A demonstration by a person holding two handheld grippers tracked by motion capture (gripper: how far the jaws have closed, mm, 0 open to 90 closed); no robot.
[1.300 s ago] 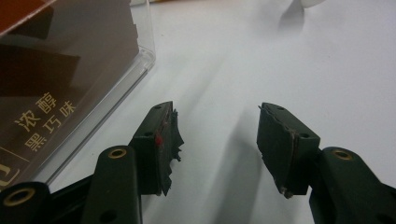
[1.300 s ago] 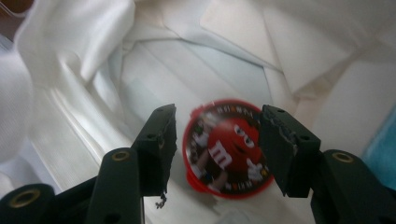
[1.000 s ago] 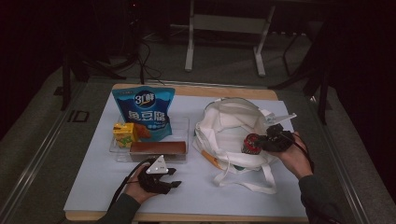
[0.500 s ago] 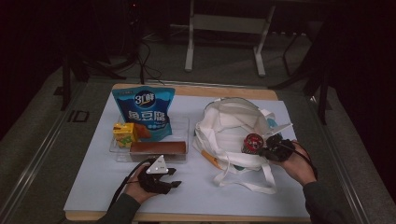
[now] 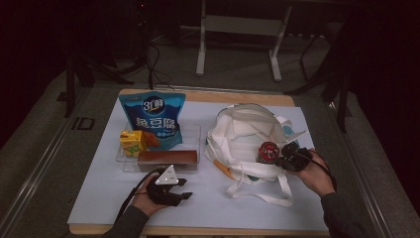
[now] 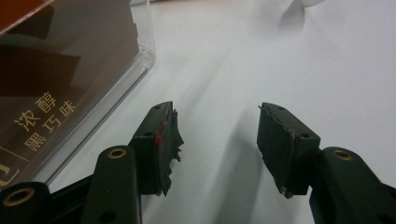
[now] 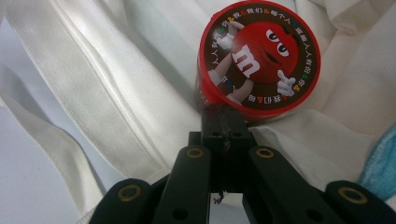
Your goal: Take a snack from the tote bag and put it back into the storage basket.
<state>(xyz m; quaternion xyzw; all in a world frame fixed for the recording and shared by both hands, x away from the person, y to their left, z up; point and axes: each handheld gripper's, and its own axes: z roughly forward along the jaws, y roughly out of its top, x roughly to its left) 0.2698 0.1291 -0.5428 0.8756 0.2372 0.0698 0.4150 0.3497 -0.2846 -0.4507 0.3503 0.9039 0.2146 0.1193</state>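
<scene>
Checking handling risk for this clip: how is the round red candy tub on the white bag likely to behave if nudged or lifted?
The candy tub is round with a flat lid, so on its side it would probably roll. It rests on the soft folds of the white cloth bag, so a nudge may tip it. Its glossy surface looks slippery to pinch; the right gripper, shut, meets its rim.

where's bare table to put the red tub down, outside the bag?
Free: the near strip of the white table cover between the left tool and the cloth bag's straps, and the left edge beside the clear tray. Crowded: the tray with its blue pouch, yellow carton and brown box; the right side, under bag, red tub and right tool.
</scene>
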